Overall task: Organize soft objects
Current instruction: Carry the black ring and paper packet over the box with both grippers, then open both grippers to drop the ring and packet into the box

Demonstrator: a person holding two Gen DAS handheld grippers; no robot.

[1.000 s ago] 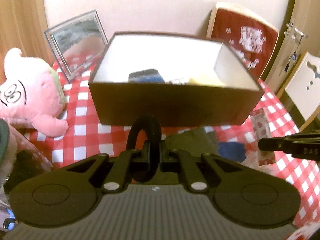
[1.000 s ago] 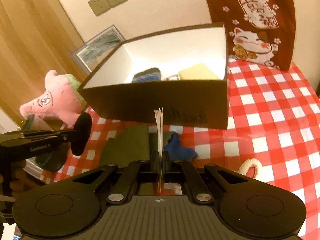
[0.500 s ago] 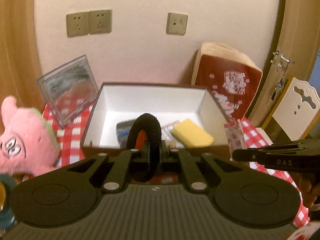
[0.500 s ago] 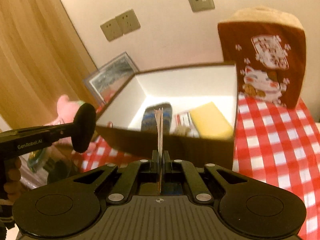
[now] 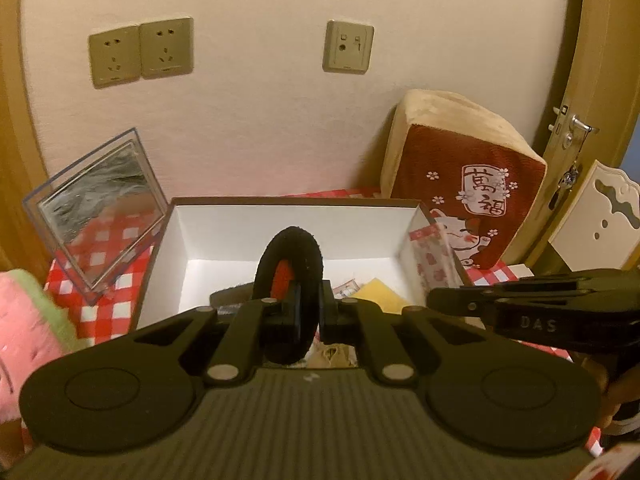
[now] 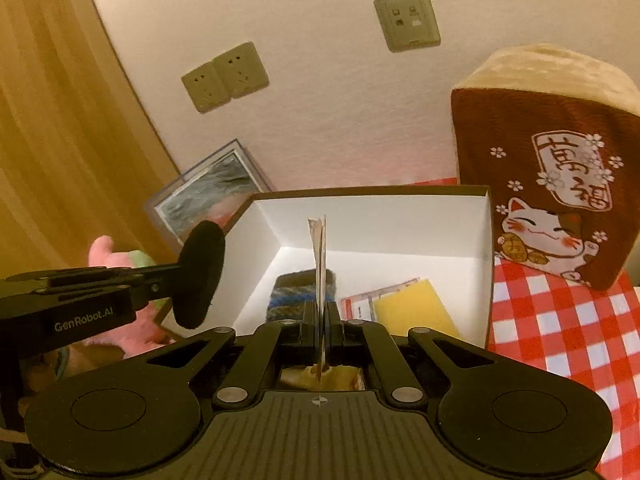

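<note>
Right wrist: checked red tablecloth, beige wall, wall sockets.

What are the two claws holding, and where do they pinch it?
Left claw: black fuzzy ring, pinched at its lower rim. Right claw: thin flat packet, pinched near its bottom edge.

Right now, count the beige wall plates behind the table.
3: two adjoining beige socket plates on the left, one single beige plate to their right. Others may be out of frame.
</note>
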